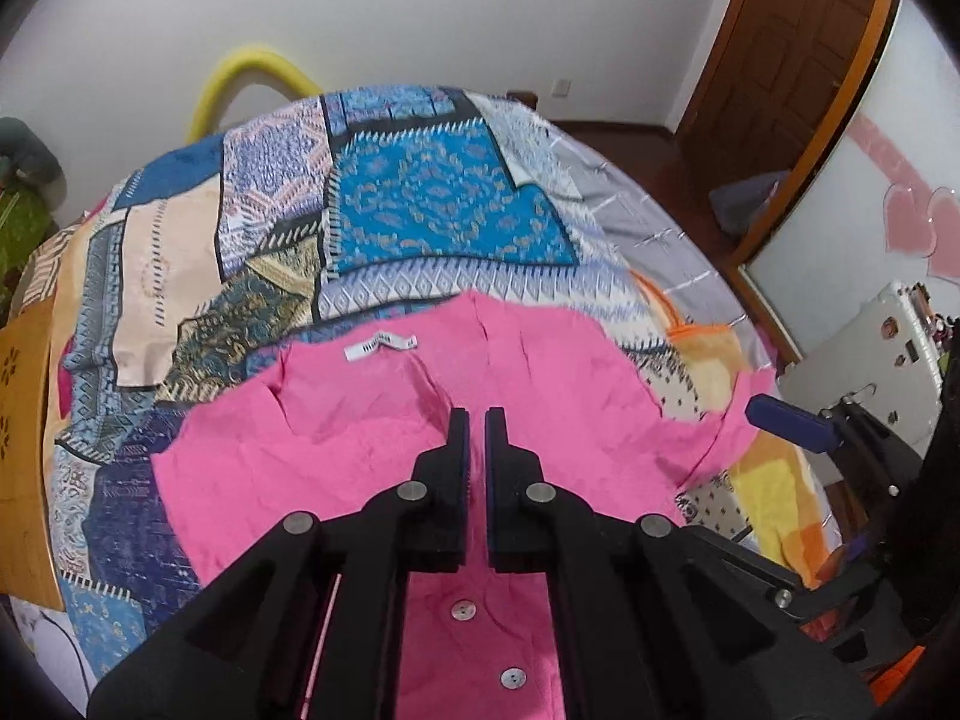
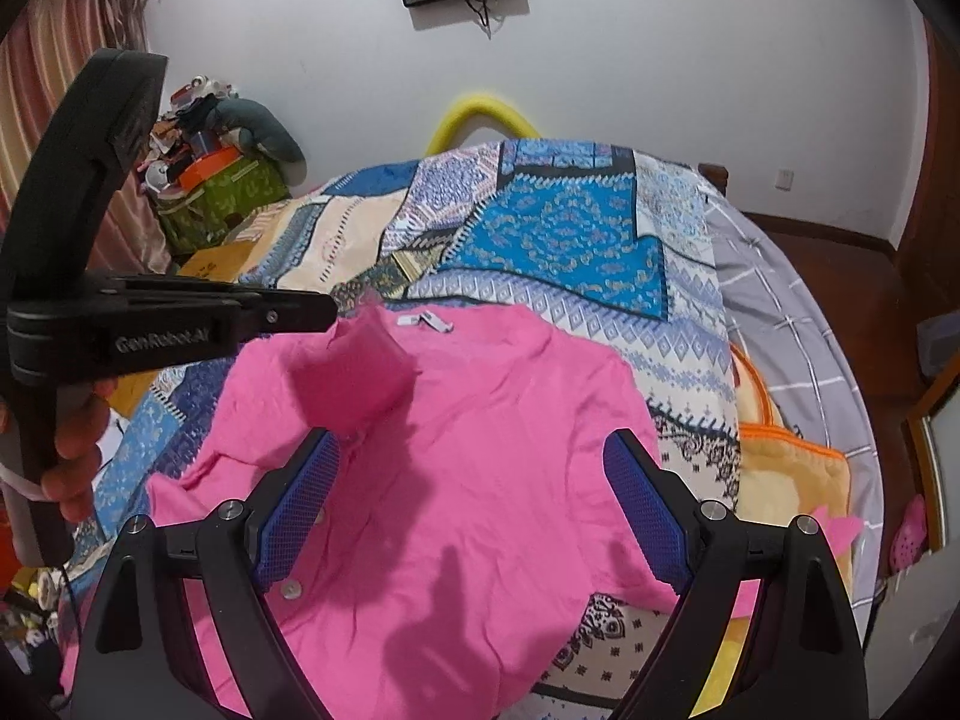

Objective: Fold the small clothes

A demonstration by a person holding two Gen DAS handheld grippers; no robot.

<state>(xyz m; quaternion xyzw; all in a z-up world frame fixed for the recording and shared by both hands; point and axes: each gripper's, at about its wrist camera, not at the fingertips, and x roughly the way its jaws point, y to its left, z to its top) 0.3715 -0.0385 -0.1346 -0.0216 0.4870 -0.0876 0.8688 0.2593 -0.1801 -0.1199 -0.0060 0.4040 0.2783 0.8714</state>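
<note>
A pink button-up shirt (image 1: 384,420) lies spread on a patchwork bedspread (image 1: 420,198), its collar with a white label (image 1: 381,348) toward the far side. My left gripper (image 1: 477,420) is shut on a fold of the pink shirt near the collar. In the right wrist view it (image 2: 324,309) holds that pinched fabric lifted above the shirt (image 2: 480,450). My right gripper (image 2: 471,456) is open and empty, hovering over the middle of the shirt. Its blue pad also shows in the left wrist view (image 1: 792,420) by the shirt's right sleeve.
The bed carries a grey checked sheet (image 2: 798,324) and an orange-yellow blanket (image 2: 786,468) on the right. A yellow foam arch (image 2: 480,114) stands at the bed's far end. Boxes and clutter (image 2: 222,180) sit at the left. A wooden door (image 1: 780,42) is at the right.
</note>
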